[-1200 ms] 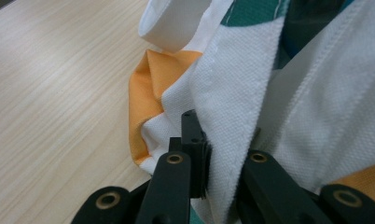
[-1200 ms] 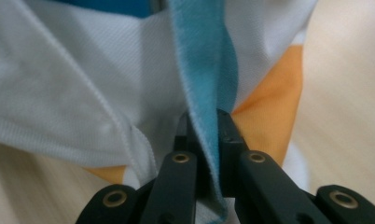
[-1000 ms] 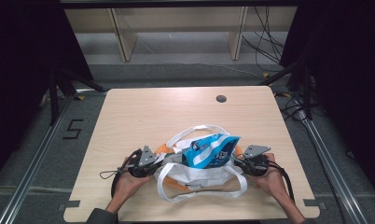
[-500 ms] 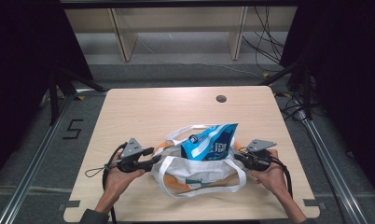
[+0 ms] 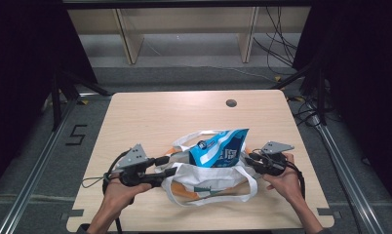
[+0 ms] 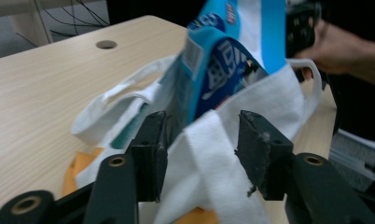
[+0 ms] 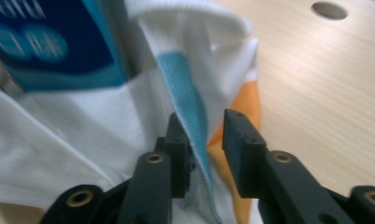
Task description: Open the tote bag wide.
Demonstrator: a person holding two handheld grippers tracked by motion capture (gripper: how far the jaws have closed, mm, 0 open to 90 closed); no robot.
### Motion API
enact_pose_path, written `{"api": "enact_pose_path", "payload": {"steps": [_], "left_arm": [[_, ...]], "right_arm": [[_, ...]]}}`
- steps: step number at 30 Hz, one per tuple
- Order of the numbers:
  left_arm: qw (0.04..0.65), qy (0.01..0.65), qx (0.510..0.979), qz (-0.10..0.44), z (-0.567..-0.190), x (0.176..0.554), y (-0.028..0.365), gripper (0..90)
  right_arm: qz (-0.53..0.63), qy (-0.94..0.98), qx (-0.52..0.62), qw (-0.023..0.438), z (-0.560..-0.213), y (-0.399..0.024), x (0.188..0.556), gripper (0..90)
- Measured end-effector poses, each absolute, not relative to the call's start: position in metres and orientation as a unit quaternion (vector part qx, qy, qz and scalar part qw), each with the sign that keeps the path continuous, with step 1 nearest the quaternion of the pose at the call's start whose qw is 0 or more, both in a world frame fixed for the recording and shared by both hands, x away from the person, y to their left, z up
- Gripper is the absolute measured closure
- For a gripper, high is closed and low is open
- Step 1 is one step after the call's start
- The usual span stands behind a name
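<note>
A white tote bag (image 5: 208, 179) with orange and teal patches lies at the table's front middle, and a blue snack bag (image 5: 218, 148) stands out of its mouth. My left gripper (image 5: 166, 165) is at the bag's left rim. In the left gripper view its jaws have just been opening; the gripper (image 6: 204, 149) stands open with loose white cloth (image 6: 199, 163) between them. My right gripper (image 5: 247, 160) is at the bag's right rim. Its jaws have also just been opening; the gripper (image 7: 206, 149) is open around the teal-edged hem (image 7: 188, 102), with a gap to one pad.
The light wooden table (image 5: 184, 117) has a round cable hole (image 5: 231, 103) at its far middle. Black frame posts stand at both sides, with rails along the floor. Wooden shelving and cables lie beyond the far edge.
The snack bag has risen more upright in the tote. My left gripper has lifted and drifted left, and its jaws have parted. The right gripper stays in place with its jaws parted slightly.
</note>
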State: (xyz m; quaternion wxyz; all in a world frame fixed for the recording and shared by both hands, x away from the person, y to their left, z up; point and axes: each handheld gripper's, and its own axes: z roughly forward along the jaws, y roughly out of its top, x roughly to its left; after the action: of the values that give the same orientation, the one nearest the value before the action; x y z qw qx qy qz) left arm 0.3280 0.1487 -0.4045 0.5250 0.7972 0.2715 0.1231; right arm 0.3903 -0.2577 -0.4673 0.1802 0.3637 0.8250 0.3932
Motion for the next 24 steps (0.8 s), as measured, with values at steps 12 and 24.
{"api": "enact_pose_path", "payload": {"steps": [12,24], "left_arm": [[0.500,0.252,0.817,0.137,-0.425,0.334,0.138,63.3],[0.466,0.233,0.843,0.134,-0.436,0.327,0.131,72.3]], "right_arm": [[0.475,0.796,0.341,0.158,-0.405,-0.266,0.345,56.2],[0.407,0.864,0.264,0.136,-0.423,-0.220,0.330,78.8]]}}
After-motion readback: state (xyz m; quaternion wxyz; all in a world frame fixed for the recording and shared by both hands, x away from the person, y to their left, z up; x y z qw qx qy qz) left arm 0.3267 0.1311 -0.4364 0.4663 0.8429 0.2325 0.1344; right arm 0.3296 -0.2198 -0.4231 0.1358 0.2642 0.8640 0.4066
